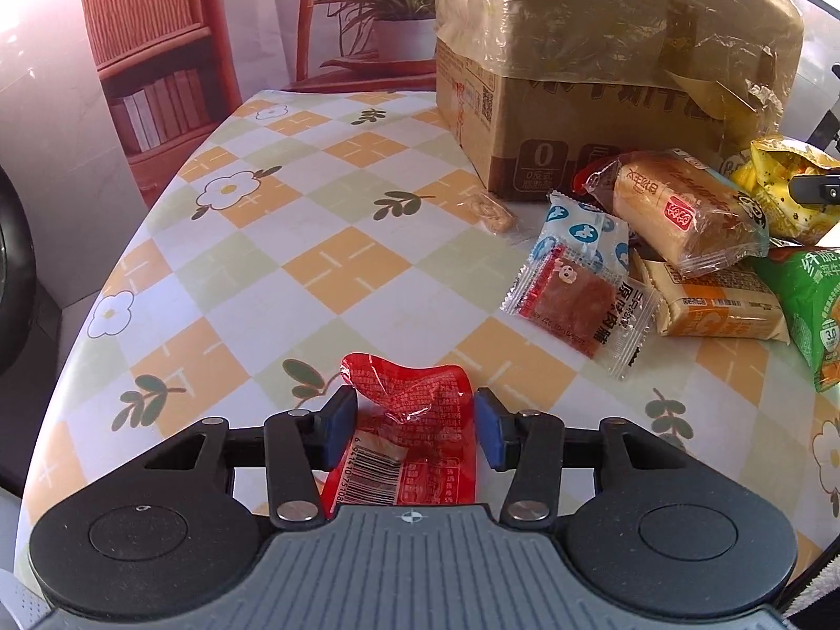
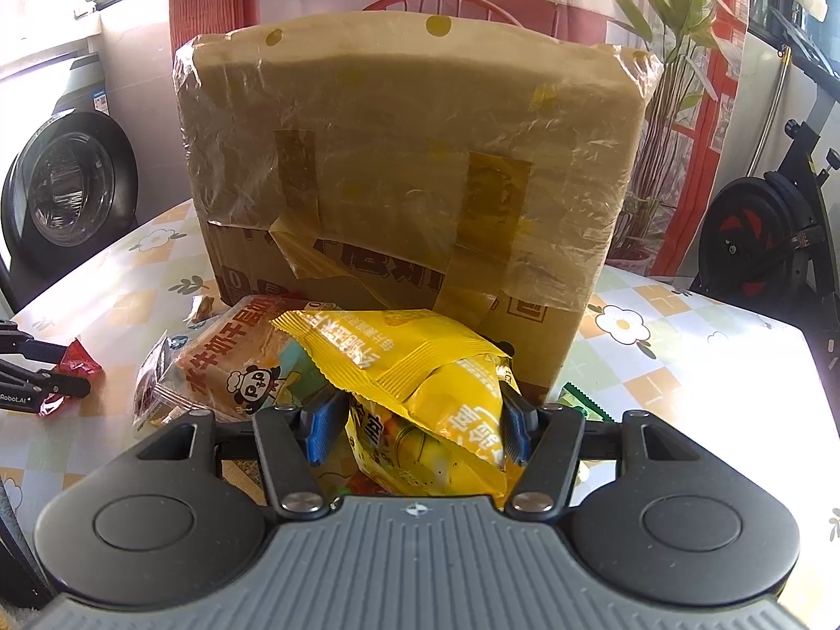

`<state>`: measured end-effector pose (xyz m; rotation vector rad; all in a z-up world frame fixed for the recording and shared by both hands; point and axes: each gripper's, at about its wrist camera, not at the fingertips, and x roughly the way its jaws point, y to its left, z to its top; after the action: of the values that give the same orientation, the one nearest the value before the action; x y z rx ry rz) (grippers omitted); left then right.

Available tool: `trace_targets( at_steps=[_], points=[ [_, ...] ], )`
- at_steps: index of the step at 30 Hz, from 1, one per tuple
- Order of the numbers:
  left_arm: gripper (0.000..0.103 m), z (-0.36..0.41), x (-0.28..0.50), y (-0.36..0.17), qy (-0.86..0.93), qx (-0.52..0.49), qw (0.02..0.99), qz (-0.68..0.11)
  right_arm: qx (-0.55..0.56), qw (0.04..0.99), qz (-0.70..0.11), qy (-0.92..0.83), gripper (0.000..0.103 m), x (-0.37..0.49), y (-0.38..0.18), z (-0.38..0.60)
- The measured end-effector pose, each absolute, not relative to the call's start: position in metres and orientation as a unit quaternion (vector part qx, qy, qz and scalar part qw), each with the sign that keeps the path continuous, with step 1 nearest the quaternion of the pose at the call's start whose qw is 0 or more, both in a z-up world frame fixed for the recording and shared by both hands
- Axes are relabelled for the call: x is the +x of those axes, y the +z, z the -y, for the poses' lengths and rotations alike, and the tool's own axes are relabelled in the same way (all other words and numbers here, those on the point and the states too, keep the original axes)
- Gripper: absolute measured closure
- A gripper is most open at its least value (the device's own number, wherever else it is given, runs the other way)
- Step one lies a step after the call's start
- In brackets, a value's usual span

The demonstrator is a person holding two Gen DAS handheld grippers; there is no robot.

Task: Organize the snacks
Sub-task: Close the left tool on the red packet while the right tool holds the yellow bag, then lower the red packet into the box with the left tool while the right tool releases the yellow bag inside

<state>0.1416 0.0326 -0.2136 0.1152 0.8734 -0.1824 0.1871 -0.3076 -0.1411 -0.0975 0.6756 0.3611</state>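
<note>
A red snack packet (image 1: 407, 436) with a barcode sits between the fingers of my left gripper (image 1: 415, 428); the blue pads touch its sides. It also shows in the right wrist view (image 2: 79, 362). My right gripper (image 2: 417, 420) is closed on a puffy yellow snack bag (image 2: 436, 399), also seen in the left wrist view (image 1: 787, 194). A pile of snacks lies beside it: a bread pack (image 1: 688, 210), a blue-white packet (image 1: 583, 231), a clear jerky packet (image 1: 577, 304), an orange bar (image 1: 719, 304), a green bag (image 1: 808, 304).
A taped cardboard box (image 2: 409, 168) stands at the back of the checked tablecloth (image 1: 294, 241). A small biscuit (image 1: 493, 212) lies by the box. A washing machine (image 2: 68, 184) is at the left, an exercise bike (image 2: 761, 241) at the right.
</note>
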Motion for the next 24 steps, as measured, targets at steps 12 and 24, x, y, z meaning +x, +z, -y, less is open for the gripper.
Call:
trace_targets(
  at_steps=[12, 24],
  points=[
    [0.053, -0.023, 0.141, -0.171, -0.079, 0.02, 0.932, -0.352, -0.048, 0.93, -0.3, 0.208, 0.043, 0.177, -0.121, 0.303],
    [0.053, 0.01, 0.144, -0.084, -0.125, 0.016, 0.964, -0.235, 0.012, 0.937, -0.246, 0.249, 0.043, 0.158, -0.06, 0.311]
  ],
)
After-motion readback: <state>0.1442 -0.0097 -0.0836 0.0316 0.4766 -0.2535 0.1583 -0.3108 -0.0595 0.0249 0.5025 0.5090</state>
